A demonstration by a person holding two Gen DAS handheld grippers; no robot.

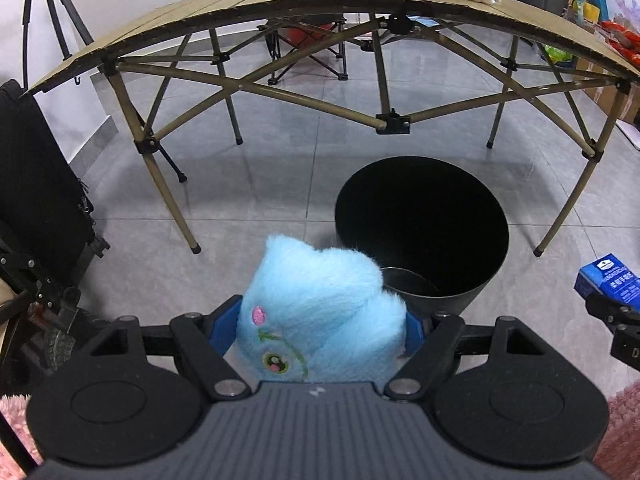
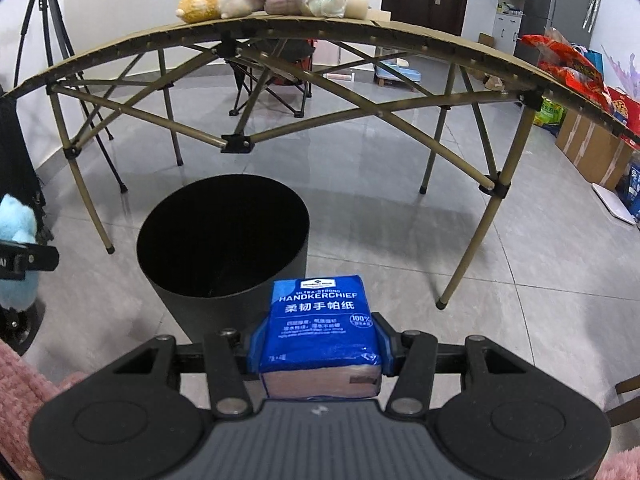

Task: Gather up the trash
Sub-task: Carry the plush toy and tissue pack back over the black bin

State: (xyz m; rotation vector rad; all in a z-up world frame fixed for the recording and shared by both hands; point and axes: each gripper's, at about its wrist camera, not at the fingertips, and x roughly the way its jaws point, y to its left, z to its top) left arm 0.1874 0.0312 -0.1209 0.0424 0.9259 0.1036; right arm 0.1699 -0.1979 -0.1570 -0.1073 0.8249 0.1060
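I have both loads up over the grey tiled floor, in front of the round black plastic bin, which stands just under the near edge of the tan slatted folding surface. My left tongs are clenched on the fluffy light-blue plush toy; my right tongs are clamped on the blue plastic-wrapped handkerchief tissue pack. Neither is over the bin's mouth yet, as I judge it: the toy sits at the near-left rim, the pack at the near-right.

To drop cleanly I'd carry each forward until it is plainly above the dark opening, then release one at a time so they don't collide.

The pack's long axis runs away from me along the fingers, top edge toward the bin, printed face up. The toy's tufted end points forward and up, its stitched face toward my camera.
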